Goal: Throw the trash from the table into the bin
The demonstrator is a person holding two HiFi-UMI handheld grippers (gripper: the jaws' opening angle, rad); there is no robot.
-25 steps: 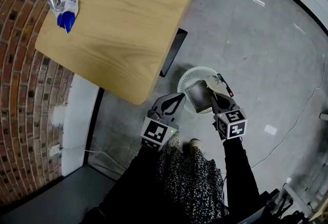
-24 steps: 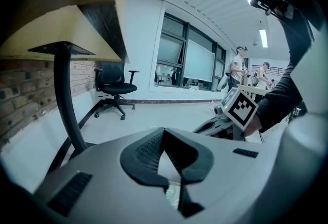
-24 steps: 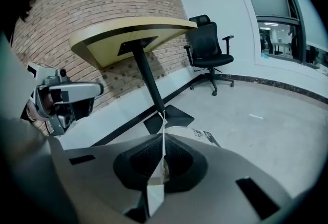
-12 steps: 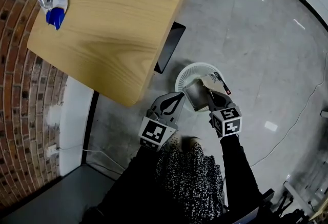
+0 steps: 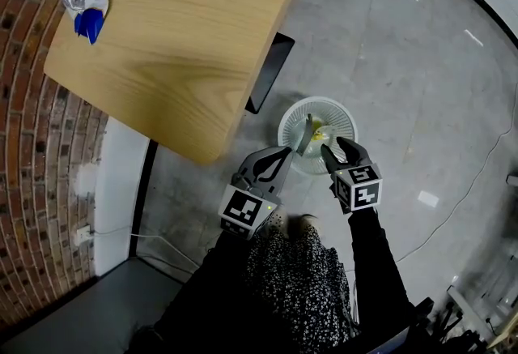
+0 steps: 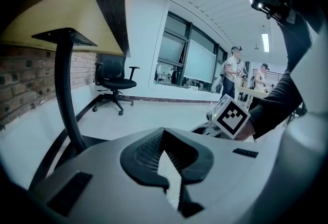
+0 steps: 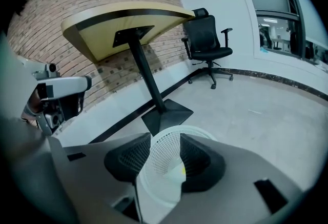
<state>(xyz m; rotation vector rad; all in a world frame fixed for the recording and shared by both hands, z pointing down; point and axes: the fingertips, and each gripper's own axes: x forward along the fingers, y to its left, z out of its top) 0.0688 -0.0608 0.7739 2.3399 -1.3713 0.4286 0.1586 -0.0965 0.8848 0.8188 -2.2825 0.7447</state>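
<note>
Only a thin grey sliver (image 5: 303,136) shows edge-on over the bin (image 5: 293,119), between the two grippers. What it is cannot be told, nor whether it touches the rim. A small yellow scrap (image 5: 320,134) lies inside the bin, too small to name. Both grippers are held low over the floor (image 5: 405,85), well away from the tabletop (image 5: 186,36). The right gripper (image 5: 334,147) hangs above the near side of the bin. Its fingers are opening and press on nothing; its own view shows only the bin's mesh wall and the yellow bit through the gap. The left gripper (image 5: 283,152) is just beside the bin's left edge, its fingers drawn together at the tips and holding nothing. The bin is a round white plastic basket with fine lattice sides, standing on smooth pale grey concrete. On the far corner of the rounded, light-grained wooden tabletop, next to a red brick wall (image 5: 32,142), lies a crumpled silver and blue packet (image 5: 84,0).
</note>
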